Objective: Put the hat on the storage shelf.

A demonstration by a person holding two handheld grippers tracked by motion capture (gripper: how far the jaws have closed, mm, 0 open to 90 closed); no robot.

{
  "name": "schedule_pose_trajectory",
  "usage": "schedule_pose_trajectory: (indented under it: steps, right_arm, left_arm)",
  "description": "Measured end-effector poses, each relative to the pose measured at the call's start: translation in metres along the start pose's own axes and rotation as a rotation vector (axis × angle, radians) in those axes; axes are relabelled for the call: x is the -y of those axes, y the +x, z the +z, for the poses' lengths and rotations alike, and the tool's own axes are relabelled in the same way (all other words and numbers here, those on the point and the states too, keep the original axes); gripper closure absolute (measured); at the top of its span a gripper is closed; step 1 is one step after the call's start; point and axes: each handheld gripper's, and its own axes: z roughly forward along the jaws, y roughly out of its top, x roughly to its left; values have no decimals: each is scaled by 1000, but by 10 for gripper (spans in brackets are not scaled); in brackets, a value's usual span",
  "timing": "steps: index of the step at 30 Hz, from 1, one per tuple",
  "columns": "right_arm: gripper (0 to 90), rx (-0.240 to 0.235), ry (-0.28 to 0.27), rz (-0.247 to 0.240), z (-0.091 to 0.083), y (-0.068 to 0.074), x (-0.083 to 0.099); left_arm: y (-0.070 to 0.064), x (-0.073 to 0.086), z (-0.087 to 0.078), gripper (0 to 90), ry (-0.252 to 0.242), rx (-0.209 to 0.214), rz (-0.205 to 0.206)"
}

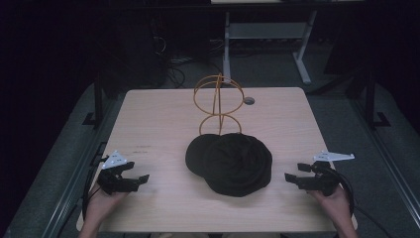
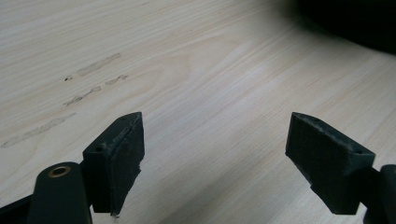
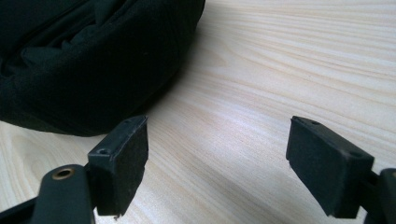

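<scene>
A black cap lies flat in the middle of the light wooden table; its dark cloth also shows in the right gripper view. Behind it stands an orange wire hat stand, a ball of hoops on a ring base. My left gripper rests at the table's front left, open, jaws wide over bare wood. My right gripper sits at the front right, open too, pointing toward the cap's edge with nothing between its jaws.
A small round grey grommet sits in the table near the far right. Faint scuff marks line the wood ahead of the left gripper. Beyond the table are a white desk frame and cables on a dark floor.
</scene>
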Motion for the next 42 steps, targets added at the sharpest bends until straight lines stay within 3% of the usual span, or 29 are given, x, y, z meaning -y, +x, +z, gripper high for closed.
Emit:
schedule_pose_trajectory:
  steps: [5, 12, 14, 33, 38, 42]
  right_arm:
    - [197, 13, -1, -10, -1, 2, -1]
    - [197, 18, -12, -24, -5, 6, -2]
    - [197, 13, -11, -28, -6, 7, -2]
    - [197, 6, 10, -33, -3, 10, -3]
    - [197, 6, 8, -36, -3, 9, -3]
    - [197, 5, 5, -35, -3, 7, -3]
  left_arm:
    - [-4, 0, 2, 165, 18, 16, 3]
    - [-11, -4, 2, 165, 6, 35, 41]
    - [-15, -6, 2, 165, 2, 57, 47]
    - [-29, -14, 4, 167, -3, 74, 104]
    - [-37, -21, 6, 171, -5, 94, 115]
    - [-47, -29, 7, 190, -14, 113, 149]
